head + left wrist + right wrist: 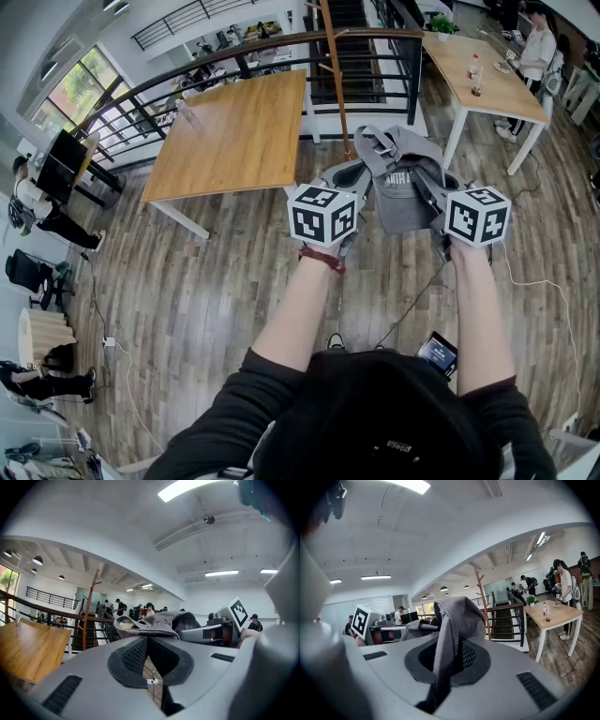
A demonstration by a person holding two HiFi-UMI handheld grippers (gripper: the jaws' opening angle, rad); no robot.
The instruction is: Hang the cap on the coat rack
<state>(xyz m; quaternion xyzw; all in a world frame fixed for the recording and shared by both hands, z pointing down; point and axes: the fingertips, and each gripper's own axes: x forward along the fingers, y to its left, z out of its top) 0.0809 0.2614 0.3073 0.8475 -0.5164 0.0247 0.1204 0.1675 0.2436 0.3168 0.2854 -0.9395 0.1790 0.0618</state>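
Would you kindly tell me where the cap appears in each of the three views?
Head view: the cap sits just right of centre, in the upper half.
Left gripper view: the cap is at centre, just beyond the jaws' tips.
Right gripper view: the cap is at centre, its fabric running down between the jaws.
Shared landmark: the wooden coat rack, behind the cap in all three.

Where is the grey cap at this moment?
In the head view the cap is at the centre, in the air between the left gripper and the right gripper, just in front of the coat rack.
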